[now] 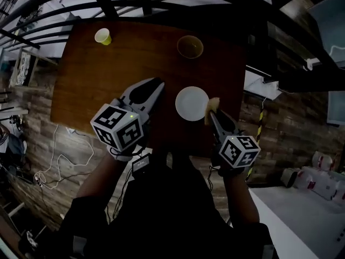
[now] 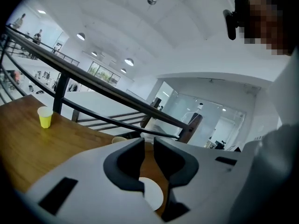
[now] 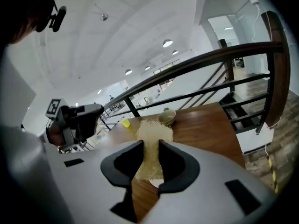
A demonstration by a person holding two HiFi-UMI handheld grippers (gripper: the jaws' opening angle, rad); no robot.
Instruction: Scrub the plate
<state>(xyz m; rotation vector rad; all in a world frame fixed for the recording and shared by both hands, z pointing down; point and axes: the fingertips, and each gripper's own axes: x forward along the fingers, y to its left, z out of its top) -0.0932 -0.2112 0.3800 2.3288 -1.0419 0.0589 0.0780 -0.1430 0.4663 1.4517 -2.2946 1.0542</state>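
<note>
Yellow sponge point(image 3: 152, 130) in right gripper point(image 3: 149, 152) jaws, at white plate point(image 1: 190, 102) right edge

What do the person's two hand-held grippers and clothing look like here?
Both the left hand-held gripper and right hand-held gripper have light grey bodies with black jaw pads. Each carries a cube of black-and-white square markers. The person wears a dark top.

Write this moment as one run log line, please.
right gripper: shut on sponge, at plate edge | left gripper: empty, jaws slightly apart, beside plate
</note>
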